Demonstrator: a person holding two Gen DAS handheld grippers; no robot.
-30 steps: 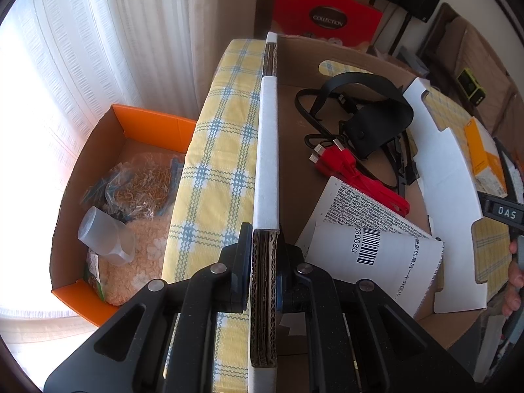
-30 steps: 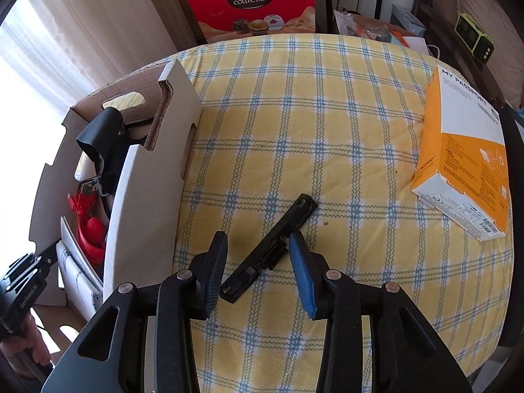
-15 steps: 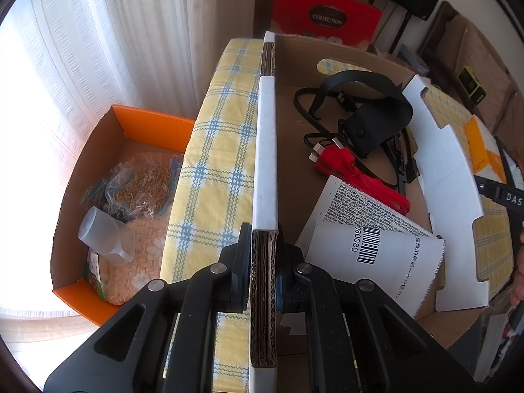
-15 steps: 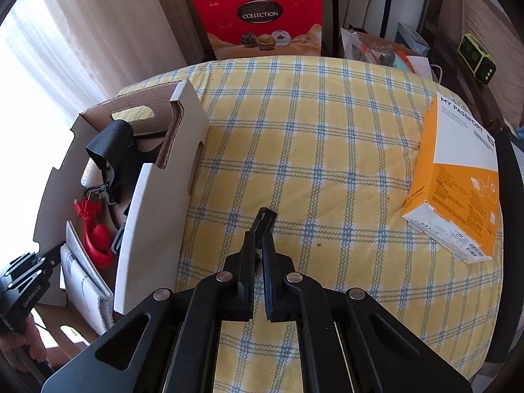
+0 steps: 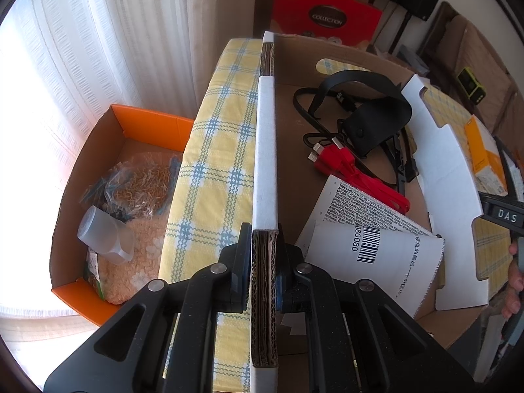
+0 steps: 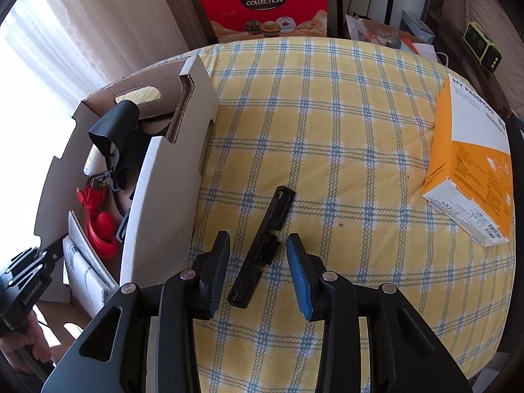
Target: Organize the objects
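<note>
The near wall of the cardboard box [image 5: 265,163] is pinched tight by the jaws of the left gripper [image 5: 264,271]. A black pouch [image 5: 373,124], a red cable [image 5: 360,177] and papers [image 5: 376,245] are seen inside the box. The jaws of the right gripper [image 6: 258,271] have just been opened and are released. The thin black bar [image 6: 262,249] is left flat on the checked cloth [image 6: 327,114] between them, touched by neither. An orange box [image 6: 471,163] is seen far right.
</note>
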